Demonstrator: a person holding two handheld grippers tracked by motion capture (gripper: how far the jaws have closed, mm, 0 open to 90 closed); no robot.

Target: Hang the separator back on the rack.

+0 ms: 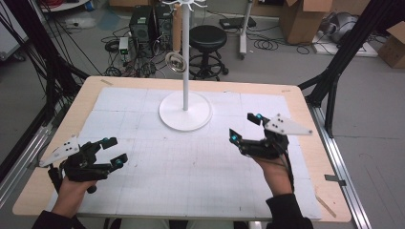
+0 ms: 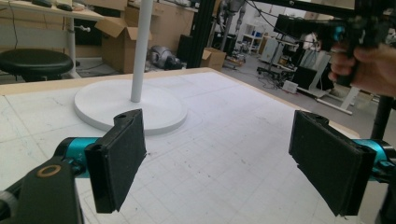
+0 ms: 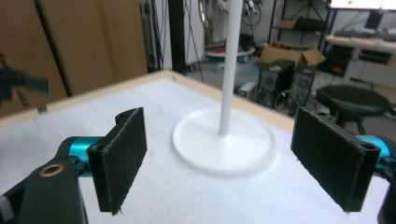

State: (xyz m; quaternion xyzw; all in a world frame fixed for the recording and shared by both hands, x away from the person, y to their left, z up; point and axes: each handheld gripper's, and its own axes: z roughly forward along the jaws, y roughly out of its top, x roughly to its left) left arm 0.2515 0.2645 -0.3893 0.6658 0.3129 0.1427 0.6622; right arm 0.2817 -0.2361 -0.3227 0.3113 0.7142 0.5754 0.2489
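Observation:
A white stand with a round base [image 1: 185,117] and a thin pole [image 1: 185,57] rises at the back middle of the white gridded mat [image 1: 191,171]. A shiny round object [image 1: 175,62] hangs beside the pole. My left gripper [image 1: 116,151] hovers low at the mat's near left, open, with nothing between its pads [image 2: 119,161]. My right gripper [image 1: 244,127] is at the right, just right of the base, open and empty; its pads [image 3: 122,158] frame the base [image 3: 224,144]. The left gripper view shows the base [image 2: 130,109] and the right gripper [image 2: 327,28] beyond.
The wooden table edge [image 1: 329,157] borders the mat. Behind the table stand a black stool [image 1: 207,38], computer towers [image 1: 143,24], cardboard boxes [image 1: 301,19] and floor cables. Black frame posts [image 1: 334,81] flank the table's right side.

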